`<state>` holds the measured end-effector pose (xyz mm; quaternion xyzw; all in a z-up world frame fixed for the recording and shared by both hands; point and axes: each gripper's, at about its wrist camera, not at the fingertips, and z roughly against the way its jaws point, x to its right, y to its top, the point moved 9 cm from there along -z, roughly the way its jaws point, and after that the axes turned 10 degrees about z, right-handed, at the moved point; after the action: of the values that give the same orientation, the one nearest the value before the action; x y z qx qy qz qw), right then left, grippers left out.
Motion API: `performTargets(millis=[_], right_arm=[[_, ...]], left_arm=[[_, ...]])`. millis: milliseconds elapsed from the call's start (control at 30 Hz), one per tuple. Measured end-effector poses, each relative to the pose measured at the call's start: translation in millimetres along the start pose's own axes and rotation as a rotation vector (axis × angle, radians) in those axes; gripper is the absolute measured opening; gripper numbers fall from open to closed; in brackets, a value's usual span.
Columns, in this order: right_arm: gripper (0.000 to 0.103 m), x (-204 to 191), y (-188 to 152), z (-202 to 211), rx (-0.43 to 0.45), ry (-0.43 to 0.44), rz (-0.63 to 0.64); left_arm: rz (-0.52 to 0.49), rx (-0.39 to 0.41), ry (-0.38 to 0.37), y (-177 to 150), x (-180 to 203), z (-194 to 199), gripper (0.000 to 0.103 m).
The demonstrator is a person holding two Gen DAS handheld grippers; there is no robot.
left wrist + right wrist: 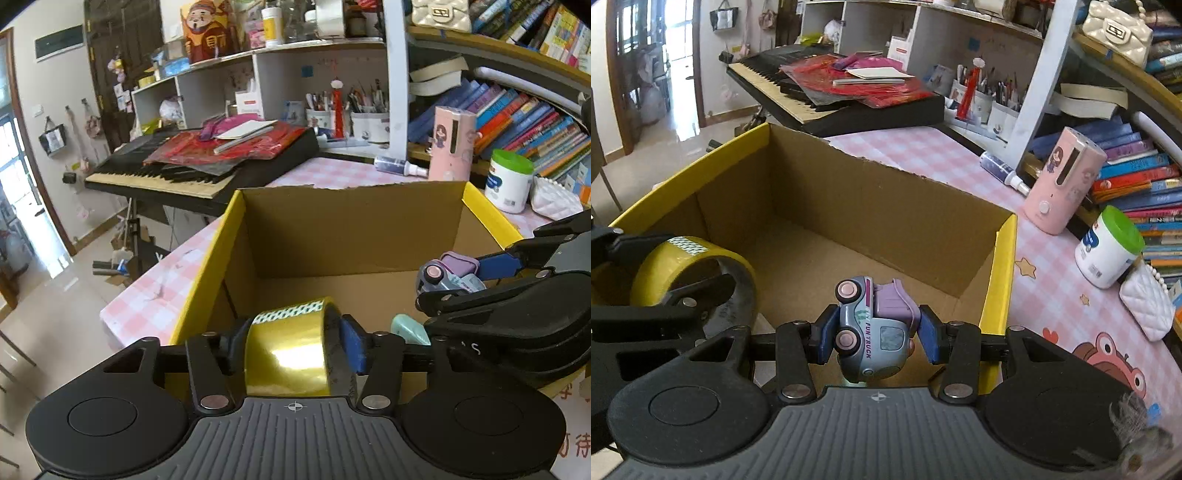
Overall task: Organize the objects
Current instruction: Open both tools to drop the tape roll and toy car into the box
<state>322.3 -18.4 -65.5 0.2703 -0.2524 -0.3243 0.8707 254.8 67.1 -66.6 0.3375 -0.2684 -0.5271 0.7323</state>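
At far left, outside the cardboard box (354, 236), the pink-checked worktop (162, 291) ends in an edge with open floor below, so anything released short of the yellow rim could be lost over it. The left gripper (295, 347) is clenched on the gold tape roll (288, 350), which is held on its flat sides over the near-left part of the box; the roll is gripped across smooth, glossy faces, so slipping between the fingers (352, 347) is judged possible, and a roll dropped on its curved face would likely run across the bare box floor. A pale green item (408, 328) is seen just beside the left gripper's right link; what it is cannot be told. To the right, the right gripper (873, 332) is closed on the toy truck (873, 332), lettered FUN TRUCK, held tipped with wheels facing left, above the near-right of the box. The truck is pinched on rounded body panels, so twisting out of the grasp is a fair risk, and it may roll on its wheels once set down. The two grippers are close together over the same opening, so a clash of their bodies during lowering is judged the main hazard. Farther right, the pink dispenser (1063, 184) and green-lidded jar (1108, 247) stand on the worktop near the box wall and could be knocked if the right gripper swings wide.
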Motion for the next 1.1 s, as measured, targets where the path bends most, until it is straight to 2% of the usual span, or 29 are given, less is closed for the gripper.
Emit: performTargets(millis=[133, 400, 467, 633, 800, 967, 1100], right_arm=[[0.043, -1, 0, -4, -0.029, 0.0, 0.026], [0.045, -2, 0, -8, -0.068, -0.015, 0.056], [0.052, 1, 1, -6, -0.062, -0.028, 0.041], [0.053, 14, 5, 11, -0.004, -0.049, -0.045], [0.056, 22, 8, 34, 0.063, -0.105, -0.112], [0.069, 26, 6, 57, 0.113, -0.198, -0.159], [0.081, 28, 2, 77, 0.148, -0.289, -0.198]], left_arm=[[0.009, 0.0, 0.013, 1, -4, 1, 0.067], [0.008, -0.012, 0.014, 0, -6, 5, 0.072], [0.022, -0.01, 0.001, 0, -7, 8, 0.074], [0.085, 0.037, -0.024, 7, -11, 20, 0.086], [0.109, 0.086, -0.056, 13, -11, 34, 0.089], [0.113, 0.11, -0.064, 16, -10, 49, 0.09], [0.116, 0.133, -0.049, 16, -13, 60, 0.095]])
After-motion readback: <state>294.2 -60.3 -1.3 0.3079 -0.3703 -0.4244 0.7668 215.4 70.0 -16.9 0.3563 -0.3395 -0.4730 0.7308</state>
